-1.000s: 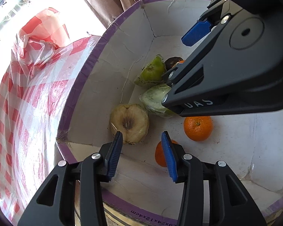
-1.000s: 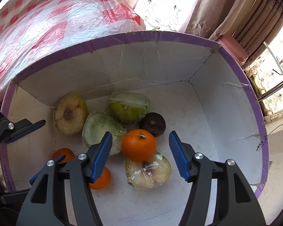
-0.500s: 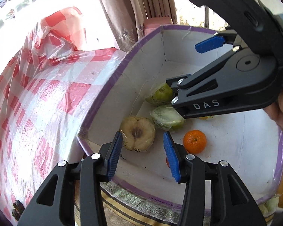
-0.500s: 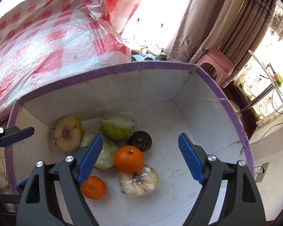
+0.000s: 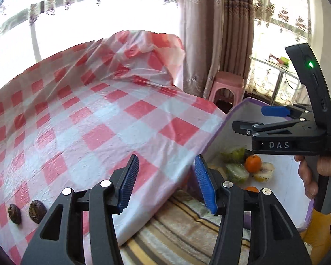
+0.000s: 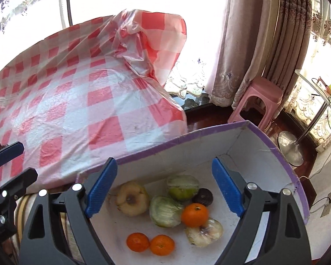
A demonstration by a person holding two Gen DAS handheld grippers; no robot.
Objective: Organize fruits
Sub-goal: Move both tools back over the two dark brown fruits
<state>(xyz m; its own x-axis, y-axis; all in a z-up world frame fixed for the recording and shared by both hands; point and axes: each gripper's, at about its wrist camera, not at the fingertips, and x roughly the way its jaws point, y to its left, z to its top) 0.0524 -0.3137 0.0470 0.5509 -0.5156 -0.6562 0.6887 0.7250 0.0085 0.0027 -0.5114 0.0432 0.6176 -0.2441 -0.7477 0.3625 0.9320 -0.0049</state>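
Observation:
A white box with a purple rim (image 6: pixel 262 139) holds the fruit: three oranges, one (image 6: pixel 194 214) resting against wrapped pieces and two (image 6: pixel 138 242) near the front, a pale cut apple half (image 6: pixel 132 199), wrapped green halves (image 6: pixel 182 186), a dark round fruit (image 6: pixel 202 197) and a wrapped pale piece (image 6: pixel 204 231). My right gripper (image 6: pixel 164 188) hangs above the box, its jaws opening, nothing between them. My left gripper (image 5: pixel 166 182) points at the edge of the red-checked tablecloth (image 5: pixel 112 119) left of the box (image 5: pixel 211 141), jaws opening and empty. Two dark wrinkled fruits (image 5: pixel 36 208) lie on the cloth.
A pink stool (image 6: pixel 257 101) stands behind the box beside brown curtains (image 6: pixel 242 33). A striped fabric (image 5: pixel 187 227) lies under the cloth's edge by the box. A chrome stand base (image 6: pixel 290 148) sits on the floor at right. The cloth bunches up at the far corner (image 6: pixel 147 39).
Both grippers rose out of the box. The left one swung left over the tablecloth and opened a little. The right one spread its jaws wider, leaving the orange in the box.

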